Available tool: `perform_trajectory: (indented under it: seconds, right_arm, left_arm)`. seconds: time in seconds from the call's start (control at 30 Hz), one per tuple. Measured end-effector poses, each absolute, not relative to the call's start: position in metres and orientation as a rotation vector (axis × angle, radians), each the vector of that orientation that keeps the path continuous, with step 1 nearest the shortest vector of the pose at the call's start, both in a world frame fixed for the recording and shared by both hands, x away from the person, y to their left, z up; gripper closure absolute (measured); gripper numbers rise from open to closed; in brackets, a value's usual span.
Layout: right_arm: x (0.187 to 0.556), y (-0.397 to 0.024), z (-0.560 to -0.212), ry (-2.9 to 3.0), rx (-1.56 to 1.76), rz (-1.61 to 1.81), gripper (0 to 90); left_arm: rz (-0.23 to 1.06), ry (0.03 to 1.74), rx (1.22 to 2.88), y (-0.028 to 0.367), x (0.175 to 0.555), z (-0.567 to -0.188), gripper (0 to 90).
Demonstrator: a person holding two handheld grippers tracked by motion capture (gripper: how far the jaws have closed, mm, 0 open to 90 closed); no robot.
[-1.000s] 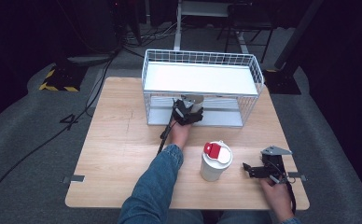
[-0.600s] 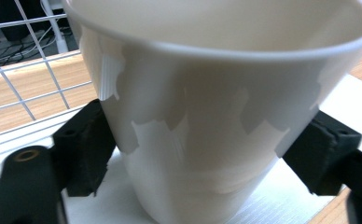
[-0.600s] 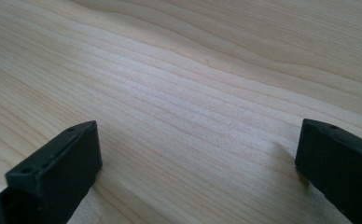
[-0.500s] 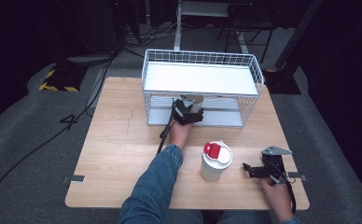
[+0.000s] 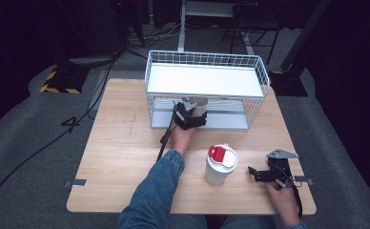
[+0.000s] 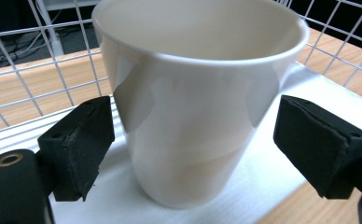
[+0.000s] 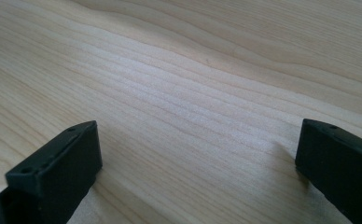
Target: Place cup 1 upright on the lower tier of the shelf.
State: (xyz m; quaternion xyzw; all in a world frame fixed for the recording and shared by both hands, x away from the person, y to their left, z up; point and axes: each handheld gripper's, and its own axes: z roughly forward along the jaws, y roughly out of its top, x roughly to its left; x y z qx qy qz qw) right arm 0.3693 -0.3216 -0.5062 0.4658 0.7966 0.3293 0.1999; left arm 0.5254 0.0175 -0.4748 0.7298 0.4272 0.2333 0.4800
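Cup (image 6: 198,102) set down on the lower shelf of the wire rack (image 5: 207,88); left gripper (image 5: 189,116), jaws just opened, straddles it released. Withdrawal remains. Right gripper (image 5: 264,174) rests open on the worktop (image 5: 121,143).

The high view looks forward and down from above the near edge, taking in the whole counter (image 5: 121,143) and the wire rack (image 5: 207,90) at its far side. The left gripper view rides on the left hand-held gripper (image 5: 189,116) and faces the white cup (image 6: 193,93) on the rack's lower shelf from very close; that cup (image 5: 198,103) and the rack's wires are what it shares with the high view. The right gripper view, on the right hand-held gripper (image 5: 258,174), looks low and close across bare counter wood (image 7: 193,93) at the near right corner, a patch the high view also covers.
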Motion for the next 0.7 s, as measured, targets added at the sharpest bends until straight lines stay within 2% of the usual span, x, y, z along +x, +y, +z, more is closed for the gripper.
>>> perform_trajectory:
  seconds: [0.43, 0.7]
  right_arm:
    - [0.369, -0.322, -0.506, 2.228, 1.302, 0.920, 0.5]
    - [0.370, -0.321, -0.506, 2.230, 1.303, 0.920, 0.5]
  left_arm:
    - [0.564, 1.020, 1.741, 0.036, 0.493, -0.452, 12.7]
    - [0.571, 0.967, 1.738, 0.053, 0.457, -0.431, 12.2]
